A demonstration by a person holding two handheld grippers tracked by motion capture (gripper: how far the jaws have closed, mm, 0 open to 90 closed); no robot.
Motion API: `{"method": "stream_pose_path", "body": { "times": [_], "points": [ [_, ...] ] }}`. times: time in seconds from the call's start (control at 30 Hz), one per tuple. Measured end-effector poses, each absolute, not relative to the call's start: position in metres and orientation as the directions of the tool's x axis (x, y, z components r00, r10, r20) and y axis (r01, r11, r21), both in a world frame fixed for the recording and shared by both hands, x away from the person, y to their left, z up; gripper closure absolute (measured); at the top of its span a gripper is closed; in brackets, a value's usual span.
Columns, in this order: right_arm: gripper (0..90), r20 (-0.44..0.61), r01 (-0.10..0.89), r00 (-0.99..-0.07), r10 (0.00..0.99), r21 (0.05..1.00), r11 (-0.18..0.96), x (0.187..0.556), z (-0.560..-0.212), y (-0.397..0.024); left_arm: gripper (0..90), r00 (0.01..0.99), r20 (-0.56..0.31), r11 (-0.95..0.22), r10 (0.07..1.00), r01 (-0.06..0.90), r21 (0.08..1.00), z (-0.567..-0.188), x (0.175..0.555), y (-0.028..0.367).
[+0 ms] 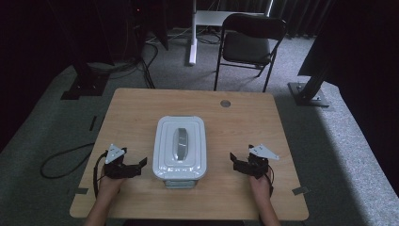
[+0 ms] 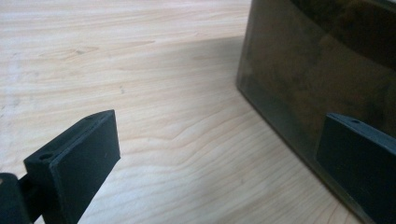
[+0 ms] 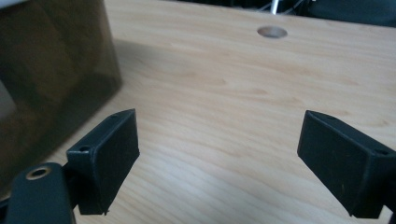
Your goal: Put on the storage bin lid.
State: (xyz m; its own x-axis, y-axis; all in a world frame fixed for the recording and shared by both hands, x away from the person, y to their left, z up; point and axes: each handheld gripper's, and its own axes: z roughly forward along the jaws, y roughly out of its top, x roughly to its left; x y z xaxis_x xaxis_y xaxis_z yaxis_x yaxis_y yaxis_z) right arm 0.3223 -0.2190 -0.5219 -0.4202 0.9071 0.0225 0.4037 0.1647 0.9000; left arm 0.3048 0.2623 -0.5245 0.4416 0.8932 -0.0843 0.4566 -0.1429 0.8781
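Observation:
A white-lidded box (image 1: pixel 181 147) with a grey handle (image 1: pixel 180 142) on its lid stands in the middle of the wooden table (image 1: pixel 141 108). My left gripper (image 1: pixel 139 165) rests on the table just left of the box, open and holding nothing. In the left gripper view the box's dark translucent wall (image 2: pixel 317 74) rises on the right, close behind one jaw. My right gripper (image 1: pixel 234 160) sits to the right of the box, open with bare table between its jaws. The right gripper view has the box's wall (image 3: pixel 51 70) at the left.
A round cable hole (image 1: pixel 225 103) lies near the table's far edge, also in the right gripper view as the hole (image 3: pixel 272 31). A black folding chair (image 1: pixel 249 42) stands beyond the table. A cable (image 1: pixel 61 162) loops on the carpet at the left.

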Motion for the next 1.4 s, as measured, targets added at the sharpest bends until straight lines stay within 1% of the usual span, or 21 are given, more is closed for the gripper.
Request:
{"method": "stream_pose_path", "body": {
  "times": [0.03, 0.13, 0.3, 0.43, 0.63, 0.7, 0.9, 0.93, 1.07, 1.13, 1.23, 1.27, 1.3, 1.37, 1.4],
  "points": [
    [12.0, 0.004, 0.396, -0.404, 0.915, 0.902, 0.171, 0.321, -0.523, -0.220, 0.9, 0.436, -0.080, -0.146, 0.896, 0.461, 0.875, -0.525, 0.304, 0.264],
    [12.0, -0.010, 0.401, -0.394, 0.919, 0.898, 0.182, 0.318, -0.527, -0.226, 0.9, 0.430, -0.092, -0.129, 0.898, 0.458, 0.880, -0.524, 0.302, 0.268],
    [12.0, 0.000, 0.408, -0.367, 0.930, 0.899, 0.161, 0.315, -0.529, -0.236, 1.0, 0.408, -0.096, -0.113, 0.908, 0.460, 0.881, -0.526, 0.296, 0.278],
    [11.9, -0.019, 0.409, -0.343, 0.939, 0.897, 0.167, 0.313, -0.531, -0.244, 0.9, 0.388, -0.101, -0.103, 0.916, 0.473, 0.875, -0.530, 0.293, 0.286],
    [11.9, -0.005, 0.425, -0.304, 0.953, 0.894, 0.140, 0.309, -0.533, -0.256, 0.9, 0.367, -0.097, -0.098, 0.925, 0.477, 0.873, -0.531, 0.289, 0.293],
    [12.0, -0.011, 0.429, -0.271, 0.962, 0.894, 0.131, 0.305, -0.533, -0.262, 0.9, 0.360, -0.097, -0.096, 0.928, 0.482, 0.871, -0.532, 0.289, 0.295],
    [11.9, -0.003, 0.437, -0.237, 0.971, 0.893, 0.109, 0.301, -0.536, -0.274, 1.0, 0.343, -0.088, -0.094, 0.935, 0.480, 0.872, -0.531, 0.285, 0.302],
    [11.9, -0.008, 0.447, -0.219, 0.976, 0.888, 0.107, 0.300, -0.536, -0.281, 1.0, 0.337, -0.080, -0.100, 0.938, 0.485, 0.869, -0.532, 0.284, 0.304],
    [11.9, 0.002, 0.456, -0.194, 0.981, 0.885, 0.088, 0.297, -0.537, -0.290, 1.0, 0.324, -0.078, -0.101, 0.943, 0.501, 0.860, -0.533, 0.282, 0.308],
    [12.0, 0.006, 0.469, -0.162, 0.987, 0.880, 0.071, 0.295, -0.537, -0.297, 1.0, 0.313, -0.079, -0.098, 0.946, 0.510, 0.855, -0.535, 0.280, 0.312],
    [12.0, 0.015, 0.472, -0.145, 0.989, 0.880, 0.056, 0.293, -0.537, -0.301, 0.9, 0.297, -0.087, -0.082, 0.951, 0.513, 0.854, -0.536, 0.278, 0.315],
    [12.0, 0.018, 0.474, -0.132, 0.991, 0.879, 0.048, 0.292, -0.536, -0.305, 0.9, 0.288, -0.107, -0.058, 0.952, 0.512, 0.857, -0.536, 0.277, 0.317],
    [12.0, 0.018, 0.474, -0.132, 0.991, 0.879, 0.048, 0.292, -0.536, -0.305, 0.9, 0.288, -0.107, -0.058, 0.952, 0.512, 0.857, -0.536, 0.277, 0.317],
    [12.0, 0.020, 0.482, -0.129, 0.991, 0.875, 0.045, 0.291, -0.537, -0.310, 0.9, 0.284, -0.098, -0.065, 0.954, 0.514, 0.856, -0.537, 0.275, 0.318],
    [12.0, 0.015, 0.491, -0.122, 0.992, 0.870, 0.047, 0.290, -0.539, -0.315, 1.0, 0.280, -0.078, -0.084, 0.957, 0.523, 0.848, -0.538, 0.273, 0.319]
  ]
}}
